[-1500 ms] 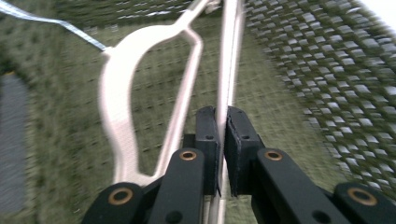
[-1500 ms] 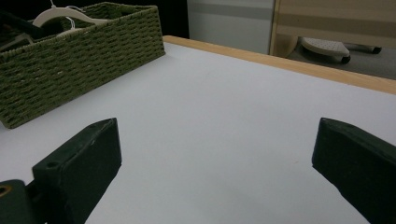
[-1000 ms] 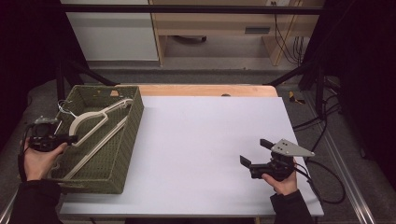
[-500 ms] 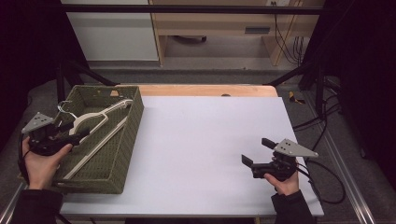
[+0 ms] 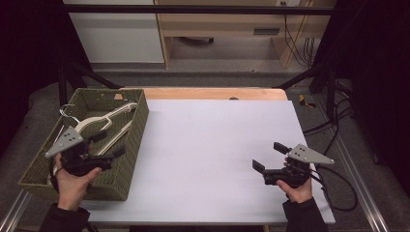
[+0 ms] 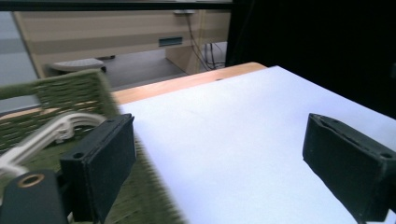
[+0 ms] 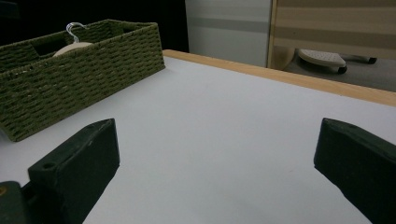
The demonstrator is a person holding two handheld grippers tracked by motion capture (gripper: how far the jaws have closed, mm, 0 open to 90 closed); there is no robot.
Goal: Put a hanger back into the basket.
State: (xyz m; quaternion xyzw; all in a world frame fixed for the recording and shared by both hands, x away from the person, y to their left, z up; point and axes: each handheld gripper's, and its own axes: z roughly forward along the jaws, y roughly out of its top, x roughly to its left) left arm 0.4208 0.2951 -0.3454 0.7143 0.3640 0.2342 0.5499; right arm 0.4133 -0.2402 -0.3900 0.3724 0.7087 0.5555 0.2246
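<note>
The right gripper (image 7: 215, 172) gaped wide over the white table (image 7: 224, 135); a green woven basket (image 7: 79, 74) sat upper left

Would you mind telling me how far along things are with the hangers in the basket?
Nothing looks done yet: the hangers lie in the green basket. In hand: the left gripper, jaws open, sits over the basket. The right gripper waits open above the white table. Any grasping and lifting out remains.

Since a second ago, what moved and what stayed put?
The left gripper swung from the basket's outer left side to above its near end, jaws open, holding nothing. The hangers stayed in the basket; the right gripper barely moved and remains open.
</note>
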